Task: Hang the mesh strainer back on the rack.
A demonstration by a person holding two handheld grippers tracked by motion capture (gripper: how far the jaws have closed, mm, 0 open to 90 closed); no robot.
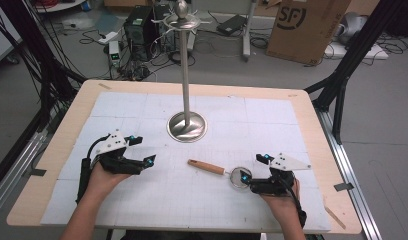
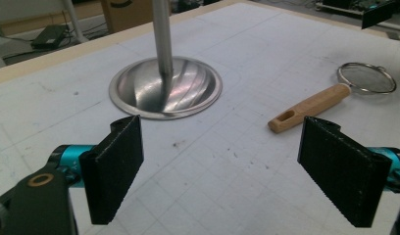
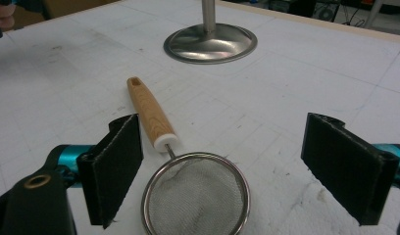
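A small mesh strainer with a wooden handle lies flat on the white mat, its handle pointing left and away. My right gripper sits low at the strainer's bowl. In the right gripper view the mesh bowl lies between the wide-apart jaws of the right gripper, and the pads do not press on it. My left gripper rests on the left of the mat, open and empty. In its own view the left gripper faces the strainer handle farther off.
A tall metal stand rises from a round base at the middle of the table, with hooks at its top. The base lies ahead of the left gripper. The wooden table edge borders the mat.
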